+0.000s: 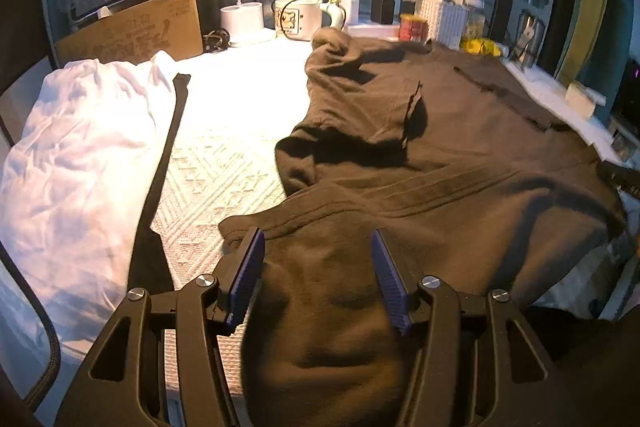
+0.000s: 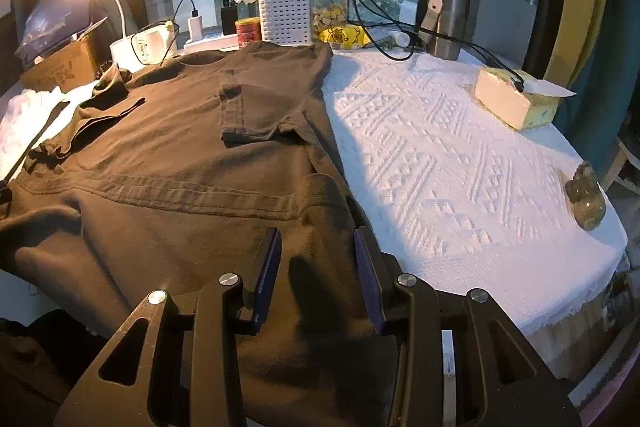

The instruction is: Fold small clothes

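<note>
Both grippers [image 1: 318, 239] [image 2: 318, 237] gape over brown shirt [image 2: 180, 155]; near hem cut off below frame.

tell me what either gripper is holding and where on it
Nothing: left gripper and right gripper are open over the dark brown cotton t-shirt's near hem.

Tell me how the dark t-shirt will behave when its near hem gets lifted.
The dark t-shirt is probably floppy: it already wrinkles and drapes over the table's near edge. Its folded-in sleeve may slide open. The textured tablecloth likely adds some drag.
</note>
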Available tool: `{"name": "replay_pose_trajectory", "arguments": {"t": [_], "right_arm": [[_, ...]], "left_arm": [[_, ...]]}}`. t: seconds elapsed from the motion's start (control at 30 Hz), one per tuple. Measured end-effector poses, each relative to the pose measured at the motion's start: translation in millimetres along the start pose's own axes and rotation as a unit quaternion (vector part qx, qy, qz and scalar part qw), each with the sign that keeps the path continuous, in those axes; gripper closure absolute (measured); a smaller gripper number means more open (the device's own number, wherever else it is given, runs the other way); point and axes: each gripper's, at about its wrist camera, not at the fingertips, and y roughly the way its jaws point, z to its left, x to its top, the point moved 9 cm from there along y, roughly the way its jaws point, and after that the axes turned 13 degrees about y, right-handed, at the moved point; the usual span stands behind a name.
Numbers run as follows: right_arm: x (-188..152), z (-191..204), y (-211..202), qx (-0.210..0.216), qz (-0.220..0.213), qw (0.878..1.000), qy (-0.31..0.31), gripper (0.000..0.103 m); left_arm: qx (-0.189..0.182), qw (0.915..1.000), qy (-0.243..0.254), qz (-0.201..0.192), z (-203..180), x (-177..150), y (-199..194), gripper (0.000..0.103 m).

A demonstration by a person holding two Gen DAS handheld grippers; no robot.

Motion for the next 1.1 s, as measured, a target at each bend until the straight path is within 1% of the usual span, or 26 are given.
{"name": "replay_pose_trajectory", "arguments": {"t": [0.3,0.4,0.43,0.47,0.53,0.57,0.63,0.67,0.7,0.77,0.8,0.83,0.97,1.03,1.07,1.1], "right_arm": [[-4.8,7.3,13.0,0.011,0.004,1.000,-0.009,0.063],[-5.2,9.1,13.9,0.007,0.000,1.000,-0.011,0.063],[-5.6,9.1,13.7,0.006,0.000,1.000,-0.012,0.064],[-5.5,9.1,13.7,0.006,0.000,1.000,-0.013,0.076],[-4.3,5.5,12.7,-0.004,-0.003,1.000,-0.013,0.092],[-3.5,3.5,11.9,0.000,-0.002,1.000,-0.006,0.093],[-2.3,1.5,10.0,0.007,-0.002,1.000,0.002,0.095],[-2.2,1.6,9.4,0.006,-0.003,1.000,-0.001,0.095],[-2.3,2.6,8.9,0.004,-0.004,1.000,-0.005,0.095],[-1.4,3.8,6.8,0.001,-0.007,1.000,-0.009,0.096],[-0.4,4.4,5.0,0.001,-0.009,1.000,-0.009,0.096],[0.8,4.6,2.9,0.002,-0.012,1.000,-0.009,0.096],[6.4,4.1,-5.3,0.003,-0.023,1.000,-0.010,0.097],[9.1,3.5,-9.6,0.003,-0.028,1.000,-0.009,0.097],[10.2,3.1,-11.2,0.003,-0.031,0.999,-0.009,0.097],[11.2,2.6,-13.2,0.003,-0.033,0.999,-0.009,0.097]], "left_arm": [[0.019,0.9992,-0.035,0.004,26.7,-7.2,1.3,0.048],[0.017,0.9991,-0.037,0.011,25.0,-12.1,8.2,0.047],[0.016,0.9991,-0.037,0.009,24.1,-11.8,9.1,0.047],[0.016,0.9992,-0.038,0.006,23.8,-11.6,9.2,0.047],[0.014,0.9992,-0.038,0.005,23.4,-11.6,9.6,0.048],[0.012,0.9992,-0.037,0.004,22.7,-11.4,9.3,0.050],[-0.002,0.9996,-0.028,-0.001,16.7,-9.0,9.6,0.069],[-0.004,0.9998,-0.020,-0.002,12.6,-7.8,8.8,0.073],[-0.003,0.9999,-0.013,-0.003,9.5,-6.6,8.6,0.080],[0.006,1.0000,0.006,-0.004,3.7,-4.7,7.3,0.086],[0.006,0.9999,0.011,-0.004,1.7,-4.2,6.6,0.090],[0.004,0.9999,0.010,-0.005,2.2,-4.6,6.3,0.091],[-0.003,1.0000,0.002,0.000,5.8,-5.3,5.3,0.091],[-0.005,0.9999,-0.011,0.005,10.5,-6.3,3.9,0.089],[-0.001,0.9998,-0.018,0.009,13.9,-7.5,4.0,0.085],[0.010,0.9996,-0.023,0.013,20.2,-9.1,3.9,0.067]]}}
